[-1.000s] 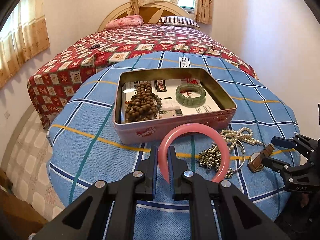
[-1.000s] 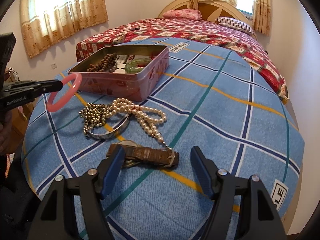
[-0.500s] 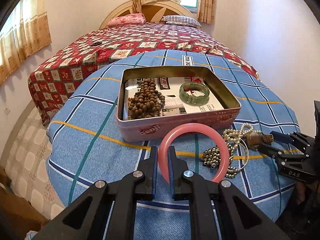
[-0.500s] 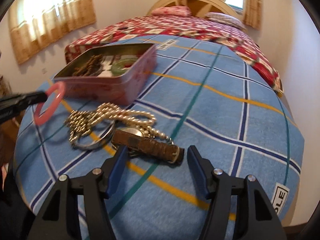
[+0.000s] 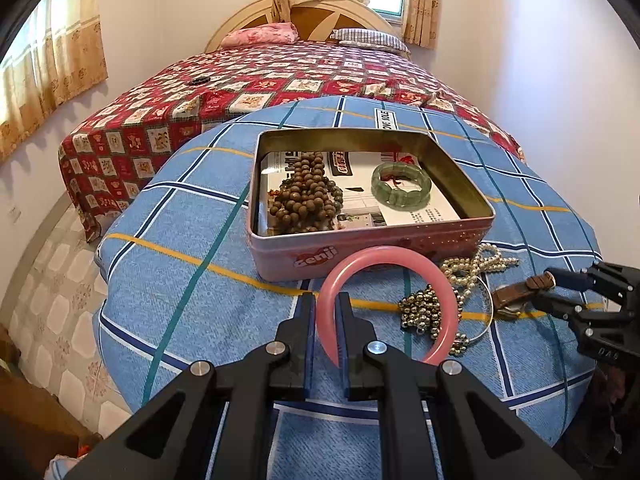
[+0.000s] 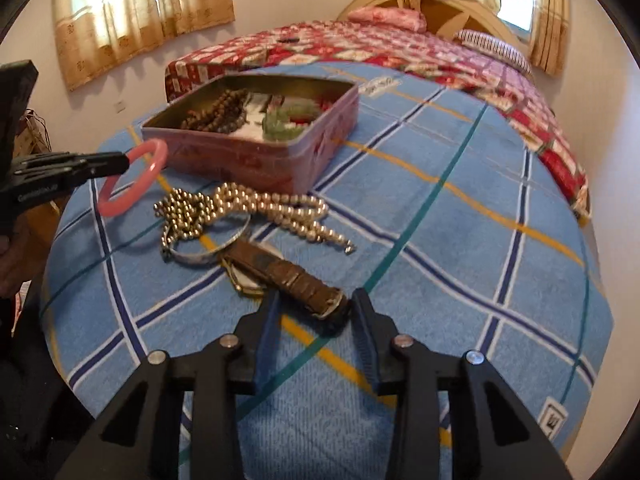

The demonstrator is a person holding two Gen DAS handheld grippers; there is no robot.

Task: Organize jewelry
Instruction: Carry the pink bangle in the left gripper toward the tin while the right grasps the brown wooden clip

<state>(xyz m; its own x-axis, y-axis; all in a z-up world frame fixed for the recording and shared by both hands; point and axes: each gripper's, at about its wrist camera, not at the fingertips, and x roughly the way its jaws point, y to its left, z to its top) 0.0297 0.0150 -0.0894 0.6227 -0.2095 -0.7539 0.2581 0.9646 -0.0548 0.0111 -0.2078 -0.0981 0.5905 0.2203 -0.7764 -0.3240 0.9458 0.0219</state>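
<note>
Change: right gripper (image 6: 316, 312) has closed in on the brown watch (image 6: 288, 276) since a moment ago; its fingers now flank the buckle end of the strap, where earlier they stood wider and farther back.
Right gripper state: parted, blue pads on either side of the strap; whether they touch it I cannot tell. It reaches in low over the cloth, angled down.
Left gripper (image 5: 324, 320): clenched on the pink bangle (image 5: 384, 256), pinching its rim so the ring stands up above the tablecloth (image 5: 192, 304), just in front of the pink tin (image 5: 360, 248). It is held level, pointing at the tin's near wall.
Tin contents: brown wooden beads (image 5: 308, 196) on the left, green bracelet (image 5: 400, 184) on the right, both on printed paper.
Loose pieces: pearl strand (image 6: 280, 208), a cluster of metallic beads (image 6: 180, 216) and a silver bangle (image 6: 212, 254) lie tangled between the tin and the watch.
Behind: bed with a red patchwork cover (image 5: 280, 76).
</note>
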